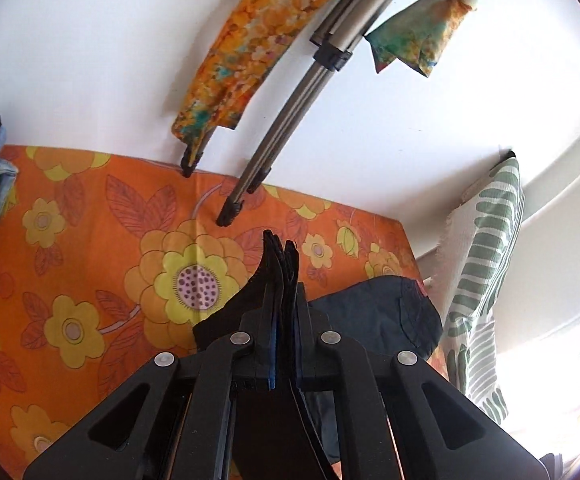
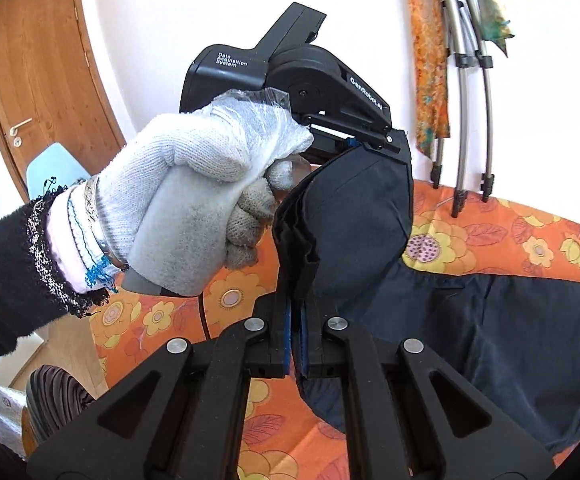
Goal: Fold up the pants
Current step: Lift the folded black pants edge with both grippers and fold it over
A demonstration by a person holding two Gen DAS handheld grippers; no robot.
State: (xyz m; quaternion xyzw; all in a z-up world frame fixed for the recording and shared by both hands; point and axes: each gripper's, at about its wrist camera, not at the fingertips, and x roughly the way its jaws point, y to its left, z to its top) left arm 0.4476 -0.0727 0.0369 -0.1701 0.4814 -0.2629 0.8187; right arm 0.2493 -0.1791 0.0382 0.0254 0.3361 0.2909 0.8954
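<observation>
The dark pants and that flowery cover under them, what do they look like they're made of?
The pants look like thin woven cloth, matte navy, perhaps cotton or a light synthetic: they crease softly and show stitched seams. The flowery cover looks like printed cotton sheeting, matte, with a pressed fold line through the big flower.

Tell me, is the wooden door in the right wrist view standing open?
No, the wooden door sits closed in its frame, its handle at the left edge.

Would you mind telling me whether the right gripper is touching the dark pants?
Touching: the right wrist view shows the right gripper with its jaws shut on the dark pants.
</observation>
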